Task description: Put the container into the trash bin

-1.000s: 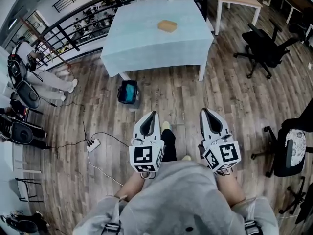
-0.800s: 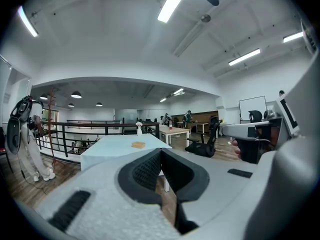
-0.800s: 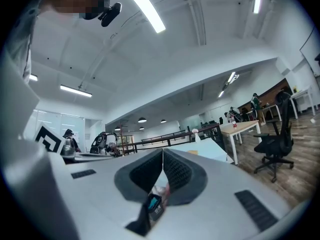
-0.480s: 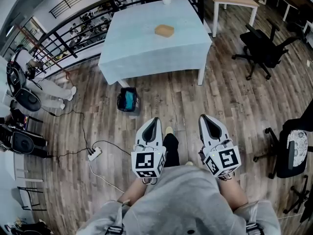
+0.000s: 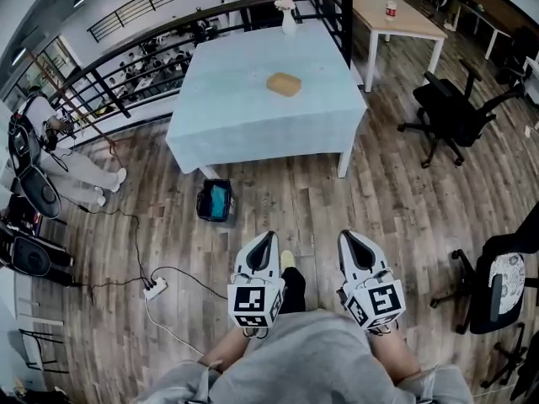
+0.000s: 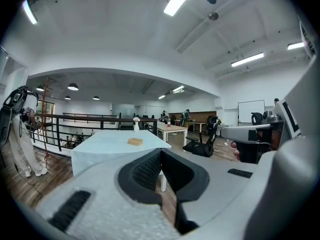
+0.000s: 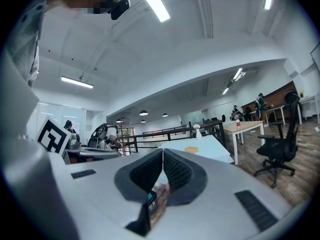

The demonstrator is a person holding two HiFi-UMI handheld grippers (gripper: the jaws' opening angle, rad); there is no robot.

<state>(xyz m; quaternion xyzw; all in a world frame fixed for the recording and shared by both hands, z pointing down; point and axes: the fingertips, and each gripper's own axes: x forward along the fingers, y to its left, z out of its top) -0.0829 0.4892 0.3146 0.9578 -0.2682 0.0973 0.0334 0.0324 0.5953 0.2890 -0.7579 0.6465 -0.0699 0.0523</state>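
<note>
A tan container [image 5: 284, 83] lies on the pale blue table [image 5: 244, 116]; it also shows small in the left gripper view [image 6: 135, 141] and the right gripper view [image 7: 191, 149]. The black trash bin [image 5: 215, 201] with a blue liner stands on the floor by the table's near left corner. My left gripper [image 5: 265, 236] and right gripper [image 5: 347, 236] are held side by side close to my body, well short of the table. Both are shut with nothing in them, their tips [image 6: 161, 150] [image 7: 163, 150] pointing towards the table. A bit of the bin [image 7: 151, 198] shows under the right jaws.
A white vase [image 5: 289, 19] stands at the table's far edge. Black office chairs [image 5: 455, 112] [image 5: 497, 276] stand to the right. A wooden table [image 5: 404, 15] with a bottle [image 5: 390, 4] is at the back right. A power strip [image 5: 153, 289] with cables lies left; a black railing [image 5: 168, 36] runs behind.
Both grippers have moved lower in the head view, still side by side and shut. The table, container and bin also sit lower in the picture.
</note>
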